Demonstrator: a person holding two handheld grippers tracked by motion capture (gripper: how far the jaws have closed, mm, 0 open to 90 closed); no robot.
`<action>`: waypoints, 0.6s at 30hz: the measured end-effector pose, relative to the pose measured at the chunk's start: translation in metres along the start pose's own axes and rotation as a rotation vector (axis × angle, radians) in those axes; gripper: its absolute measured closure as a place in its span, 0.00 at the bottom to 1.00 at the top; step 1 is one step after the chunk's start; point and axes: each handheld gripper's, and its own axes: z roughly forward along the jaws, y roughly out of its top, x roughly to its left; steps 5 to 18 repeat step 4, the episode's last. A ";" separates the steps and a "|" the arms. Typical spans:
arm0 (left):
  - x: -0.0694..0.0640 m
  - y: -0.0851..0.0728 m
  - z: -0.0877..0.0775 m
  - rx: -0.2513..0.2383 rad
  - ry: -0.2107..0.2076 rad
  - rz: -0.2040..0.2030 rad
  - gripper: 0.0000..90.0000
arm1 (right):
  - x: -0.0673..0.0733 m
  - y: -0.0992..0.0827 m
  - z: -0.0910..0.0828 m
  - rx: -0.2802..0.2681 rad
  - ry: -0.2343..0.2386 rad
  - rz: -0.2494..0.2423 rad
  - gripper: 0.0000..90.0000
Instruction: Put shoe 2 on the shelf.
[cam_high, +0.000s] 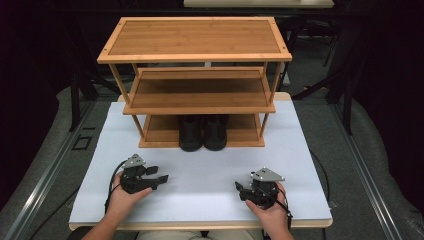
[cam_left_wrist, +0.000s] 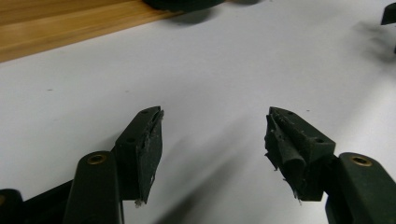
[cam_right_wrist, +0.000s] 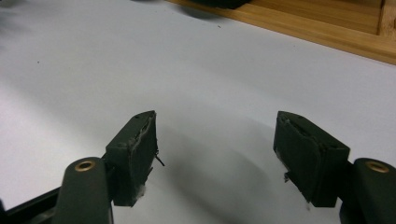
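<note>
While we rest on the white table (cam_high: 200, 175) in front of the rack (cam_high: 195, 82), our left gripper (cam_high: 161, 174) sits off the rack's left foot, jaws spread wide with nothing between them. The shoes (cam_high: 203, 132), a dark pair, stand side by side on the rack's bottom shelf at its middle, toes at the front edge. Our right gripper (cam_high: 239, 188) lies off the rack's right side, jaws likewise apart and empty. We judge the risk lies in reaching in: the middle shelf hangs low over the shoes, so a high approach could knock it, and frayed pads (cam_left_wrist: 152, 149) may slip on the leather. Nothing else stands between us and the rack.
</note>
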 end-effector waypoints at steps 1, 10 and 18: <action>0.000 0.000 0.000 0.000 0.000 0.000 0.41 | 0.000 0.000 0.000 0.000 0.000 0.000 0.33; -0.004 0.000 0.004 0.011 0.002 0.019 0.41 | 0.000 0.000 0.000 0.003 -0.008 0.002 0.33; -0.004 0.000 0.004 0.011 0.002 0.019 0.41 | 0.000 0.000 0.000 0.003 -0.008 0.002 0.33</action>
